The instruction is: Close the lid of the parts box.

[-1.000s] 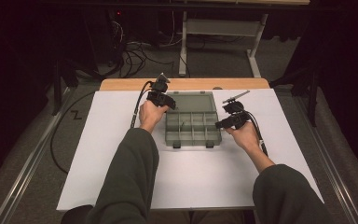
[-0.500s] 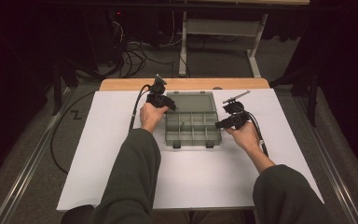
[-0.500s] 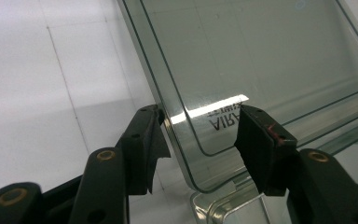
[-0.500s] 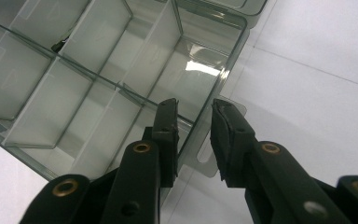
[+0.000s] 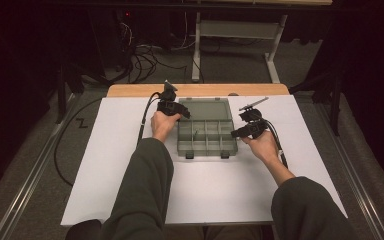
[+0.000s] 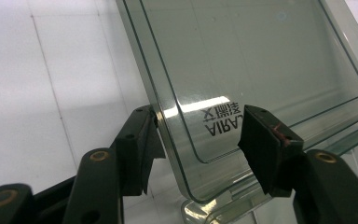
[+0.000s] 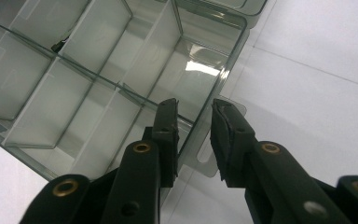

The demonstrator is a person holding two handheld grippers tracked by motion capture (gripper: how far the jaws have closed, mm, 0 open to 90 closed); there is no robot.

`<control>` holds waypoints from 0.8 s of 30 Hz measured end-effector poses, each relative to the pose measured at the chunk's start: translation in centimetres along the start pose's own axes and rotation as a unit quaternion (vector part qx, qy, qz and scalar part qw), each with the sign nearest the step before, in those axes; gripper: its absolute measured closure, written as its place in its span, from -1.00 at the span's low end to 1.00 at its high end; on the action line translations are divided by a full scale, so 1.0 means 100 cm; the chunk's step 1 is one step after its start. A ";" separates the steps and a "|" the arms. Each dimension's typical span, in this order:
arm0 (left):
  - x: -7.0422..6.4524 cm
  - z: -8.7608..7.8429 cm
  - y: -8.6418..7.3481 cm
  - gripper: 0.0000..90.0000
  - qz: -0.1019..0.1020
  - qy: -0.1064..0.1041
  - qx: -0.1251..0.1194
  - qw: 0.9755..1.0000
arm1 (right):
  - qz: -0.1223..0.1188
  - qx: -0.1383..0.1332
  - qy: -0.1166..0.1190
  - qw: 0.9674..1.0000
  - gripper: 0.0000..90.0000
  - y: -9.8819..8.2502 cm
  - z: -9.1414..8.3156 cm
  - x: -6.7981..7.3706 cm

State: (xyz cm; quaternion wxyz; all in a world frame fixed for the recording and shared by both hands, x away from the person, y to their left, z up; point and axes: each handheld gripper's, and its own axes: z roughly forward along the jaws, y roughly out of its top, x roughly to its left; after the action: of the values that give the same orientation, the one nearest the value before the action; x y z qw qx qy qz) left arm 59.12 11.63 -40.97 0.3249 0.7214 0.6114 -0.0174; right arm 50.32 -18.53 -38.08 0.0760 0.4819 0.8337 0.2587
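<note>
Lid (image 6: 242, 70) lay flat between my left claw's (image 6: 198, 140) just-widened jaws, released; my right claw (image 7: 193, 140) straddled the box wall (image 7: 214, 107), unpinched.

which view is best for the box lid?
Left gripper view: the lid is close up, its corner between that gripper's open jaws, printed lettering readable. High view shows the whole lid lying open behind the box, but small. Right gripper view catches just a sliver of its edge at the top.
</note>
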 end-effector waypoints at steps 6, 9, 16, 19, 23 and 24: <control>-0.003 -0.005 0.000 0.11 0.012 0.009 -0.008 1.000 | 0.003 0.001 0.001 1.000 0.65 0.000 0.000 0.000; -0.004 -0.009 0.000 0.16 0.016 0.011 -0.013 1.000 | 0.003 0.002 0.000 1.000 0.65 0.001 0.000 0.000; -0.010 -0.019 0.001 0.20 0.030 0.015 -0.028 0.999 | 0.006 0.002 0.000 1.000 0.65 0.001 0.000 -0.001; -0.013 -0.024 0.001 0.23 0.039 0.018 -0.034 0.999 | 0.007 0.003 -0.001 1.000 0.65 0.001 0.000 0.000; -0.017 -0.029 0.001 0.26 0.057 0.026 -0.037 0.997 | 0.007 0.003 0.000 1.000 0.65 0.001 0.000 0.000; -0.018 -0.031 0.000 0.27 0.060 0.028 -0.038 0.997 | 0.007 0.003 -0.001 1.000 0.65 0.001 0.000 0.000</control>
State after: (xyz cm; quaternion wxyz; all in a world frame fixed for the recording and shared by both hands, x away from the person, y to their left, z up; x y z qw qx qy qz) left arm 57.57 11.59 -37.80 0.3354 0.7441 0.5759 0.0458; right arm 50.39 -18.51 -38.05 0.0732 0.4882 0.8310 0.2565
